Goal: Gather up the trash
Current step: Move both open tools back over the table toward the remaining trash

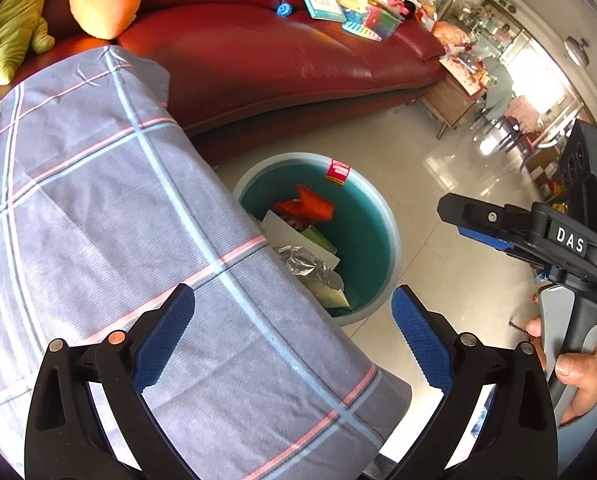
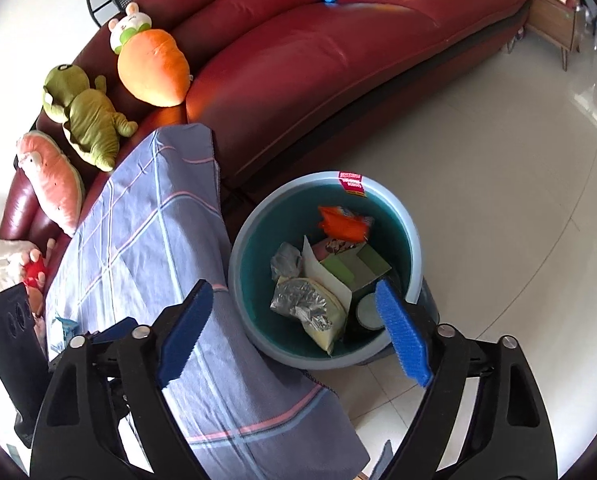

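Both grippers' jaws wide, nothing held.

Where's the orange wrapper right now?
In the right wrist view the orange wrapper lies inside the teal bin, at its far side near the red sofa, above the white carton.

Glossy red leather sofa (image 2: 338,60), matt checked cloth (image 2: 170,240), smooth plastic bin (image 2: 412,240), polished floor tiles (image 2: 498,200).

"DAS" on right gripper (image 1: 474,222)
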Demonstrator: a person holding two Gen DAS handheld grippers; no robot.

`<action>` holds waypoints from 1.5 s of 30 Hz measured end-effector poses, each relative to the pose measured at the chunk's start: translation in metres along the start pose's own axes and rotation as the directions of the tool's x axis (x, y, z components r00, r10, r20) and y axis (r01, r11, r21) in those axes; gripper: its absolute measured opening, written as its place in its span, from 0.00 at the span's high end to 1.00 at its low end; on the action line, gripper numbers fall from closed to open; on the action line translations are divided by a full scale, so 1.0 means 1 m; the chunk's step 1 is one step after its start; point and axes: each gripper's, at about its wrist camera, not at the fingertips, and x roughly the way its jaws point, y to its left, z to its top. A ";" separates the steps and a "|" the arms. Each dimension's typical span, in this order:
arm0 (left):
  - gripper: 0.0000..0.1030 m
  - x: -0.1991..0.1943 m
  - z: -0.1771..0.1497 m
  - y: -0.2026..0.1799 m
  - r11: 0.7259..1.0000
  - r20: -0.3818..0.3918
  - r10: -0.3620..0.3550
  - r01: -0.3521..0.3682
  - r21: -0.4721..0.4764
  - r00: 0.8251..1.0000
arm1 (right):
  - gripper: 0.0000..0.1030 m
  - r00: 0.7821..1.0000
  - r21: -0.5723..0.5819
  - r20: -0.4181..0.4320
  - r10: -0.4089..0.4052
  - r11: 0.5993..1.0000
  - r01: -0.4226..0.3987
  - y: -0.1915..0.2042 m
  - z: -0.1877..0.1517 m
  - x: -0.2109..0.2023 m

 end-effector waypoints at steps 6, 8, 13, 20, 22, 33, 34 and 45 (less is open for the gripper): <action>0.04 -0.025 -0.013 0.009 1.000 0.034 0.001 -0.001 -0.015 0.999 | 0.19 1.000 -0.032 0.005 -0.005 0.999 0.006 0.020 -0.010 -0.012; 0.04 -0.034 -0.020 0.013 1.000 0.045 0.002 -0.001 -0.022 0.999 | 0.19 1.000 -0.043 0.004 -0.003 0.999 0.004 0.027 -0.012 -0.015; 0.04 -0.061 -0.038 0.027 0.999 0.074 0.017 -0.014 -0.044 0.997 | 0.19 1.000 -0.080 -0.004 0.007 0.997 -0.007 0.054 -0.024 -0.021; 0.04 -0.095 -0.071 0.063 0.993 0.096 0.051 -0.040 -0.113 0.994 | 0.17 0.998 -0.158 -0.046 0.031 0.987 -0.038 0.105 -0.049 -0.019; 0.04 -0.106 -0.085 0.077 0.989 0.103 0.067 -0.052 -0.136 0.992 | 0.17 0.997 -0.185 -0.063 0.037 0.981 -0.048 0.122 -0.058 -0.017; 0.04 -0.169 -0.163 0.152 0.948 0.144 0.187 -0.140 -0.287 0.972 | 0.17 0.986 -0.327 -0.150 0.075 0.937 -0.121 0.216 -0.116 0.000; 0.04 -0.172 -0.171 0.158 0.942 0.139 0.197 -0.148 -0.300 0.970 | 0.17 0.984 -0.338 -0.163 0.078 0.932 -0.130 0.223 -0.122 0.003; 0.04 -0.214 -0.270 0.226 0.829 0.104 0.374 -0.282 -0.482 0.922 | 0.17 0.952 -0.456 -0.294 0.090 0.862 -0.223 0.285 -0.194 0.039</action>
